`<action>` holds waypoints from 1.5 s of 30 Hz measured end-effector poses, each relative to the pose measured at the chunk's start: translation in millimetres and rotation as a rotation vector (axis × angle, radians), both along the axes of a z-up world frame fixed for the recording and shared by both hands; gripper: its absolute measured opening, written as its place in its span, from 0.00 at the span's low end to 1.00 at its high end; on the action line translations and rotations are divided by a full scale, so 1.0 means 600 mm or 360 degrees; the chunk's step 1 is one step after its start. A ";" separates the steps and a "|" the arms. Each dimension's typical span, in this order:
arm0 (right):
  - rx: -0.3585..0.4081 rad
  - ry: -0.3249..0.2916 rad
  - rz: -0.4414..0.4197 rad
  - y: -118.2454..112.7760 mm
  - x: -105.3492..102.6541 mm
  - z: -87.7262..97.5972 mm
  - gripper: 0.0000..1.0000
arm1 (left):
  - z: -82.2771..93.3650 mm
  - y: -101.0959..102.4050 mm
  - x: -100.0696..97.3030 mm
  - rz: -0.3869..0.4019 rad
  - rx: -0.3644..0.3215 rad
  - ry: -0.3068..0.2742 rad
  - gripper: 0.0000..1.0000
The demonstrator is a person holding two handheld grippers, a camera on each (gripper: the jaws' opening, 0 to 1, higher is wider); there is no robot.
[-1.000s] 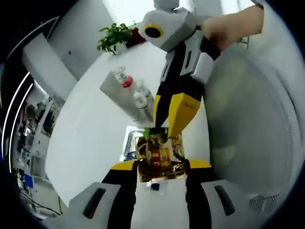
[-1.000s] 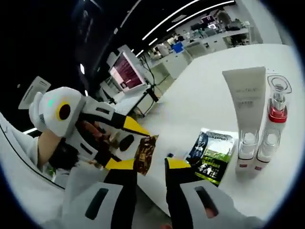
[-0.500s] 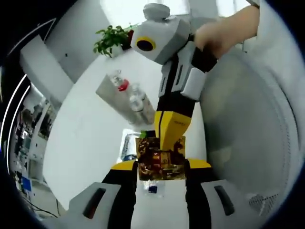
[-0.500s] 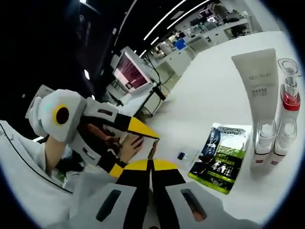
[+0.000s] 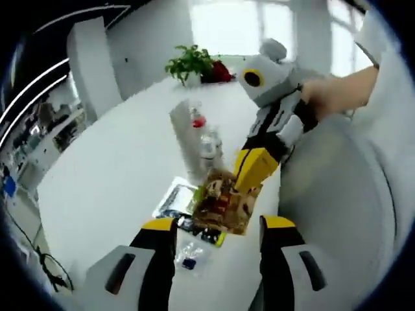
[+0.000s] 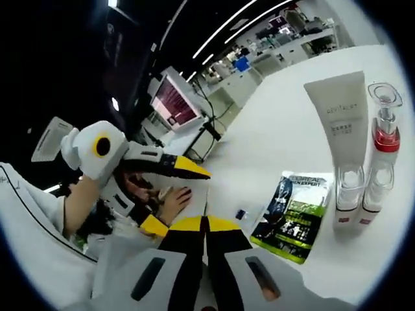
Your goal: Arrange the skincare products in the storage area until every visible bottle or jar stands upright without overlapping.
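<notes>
1. A big white table holds everything.
2. A white tube stands up on its cap.
3. A clear bottle with a red band stands just beside it.
4. A green and black packet lies flat.
5. A small clear packet lies flat near it.
6. A potted plant sits at the far end.

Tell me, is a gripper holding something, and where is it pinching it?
Yes. The right gripper pinches the brown packet by its upper edge, above the table. The left gripper is open and holds nothing.

Bare white table left of upright bottles.
</notes>
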State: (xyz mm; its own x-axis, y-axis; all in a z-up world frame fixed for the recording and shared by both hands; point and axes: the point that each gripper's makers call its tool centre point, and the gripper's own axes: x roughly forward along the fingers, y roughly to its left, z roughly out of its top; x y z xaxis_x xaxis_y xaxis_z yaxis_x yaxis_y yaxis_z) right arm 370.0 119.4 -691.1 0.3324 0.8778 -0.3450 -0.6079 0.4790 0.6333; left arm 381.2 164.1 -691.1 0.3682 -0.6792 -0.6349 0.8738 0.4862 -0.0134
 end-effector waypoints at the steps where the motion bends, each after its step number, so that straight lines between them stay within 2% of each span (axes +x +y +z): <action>1: 0.0031 0.0011 -0.0026 -0.001 0.001 0.003 0.01 | 0.000 0.003 0.000 0.0037 -0.0041 0.0018 0.53; 4: 0.0126 0.0039 -0.0082 0.000 0.003 0.015 0.01 | 0.005 0.003 -0.011 0.0181 -0.0230 0.0127 0.49; 6: 0.0189 0.0061 -0.0115 0.001 0.004 0.022 0.01 | 0.015 0.002 -0.019 0.0316 -0.0457 0.0249 0.45; 7: 0.0259 0.0060 -0.0143 0.002 0.007 0.030 0.01 | 0.017 0.006 -0.016 0.0352 -0.0549 0.0286 0.43; 9: 0.0318 0.0067 -0.0166 0.003 0.007 0.037 0.01 | 0.027 0.006 -0.017 0.0452 -0.0746 0.0369 0.41; 11: 0.0334 0.0074 -0.0169 0.006 0.007 0.039 0.01 | 0.026 0.005 -0.025 0.0470 -0.0815 0.0405 0.38; 16: 0.0406 0.0099 -0.0178 0.016 0.007 0.046 0.01 | 0.010 0.004 -0.035 0.0498 -0.0805 0.0434 0.31; 19: 0.0482 0.0130 -0.0192 0.020 0.008 0.053 0.01 | 0.010 0.002 -0.034 0.0550 -0.0920 0.0511 0.27; 26: 0.0512 0.0160 -0.0188 0.023 0.006 0.051 0.01 | 0.027 0.004 -0.026 0.0641 -0.1211 0.0632 0.16; 30: 0.0540 0.0184 -0.0206 0.024 0.007 0.051 0.01 | 0.020 0.003 -0.029 0.0661 -0.1181 0.0639 0.03; 33: 0.0531 0.0182 -0.0210 0.023 0.008 0.048 0.01 | 0.018 0.004 -0.026 0.0697 -0.1168 0.0617 0.03; 37: 0.0489 0.0167 -0.0225 0.021 0.010 0.042 0.01 | 0.017 0.006 -0.025 0.0756 -0.1187 0.0648 0.01; 40: 0.0442 0.0125 -0.0243 0.018 0.013 0.038 0.05 | 0.024 0.007 -0.025 0.0770 -0.1218 0.0660 0.00; 41: 0.0434 0.0067 -0.0221 0.018 0.013 0.040 0.10 | 0.028 0.007 -0.026 0.0770 -0.1238 0.0673 0.01; 44: 0.0460 0.0102 -0.0197 0.024 0.012 0.045 0.27 | 0.035 0.004 -0.030 0.0747 -0.1253 0.0687 0.01; 45: 0.0437 0.0082 -0.0185 0.026 0.012 0.045 0.29 | 0.037 0.004 -0.031 0.0739 -0.1257 0.0686 0.01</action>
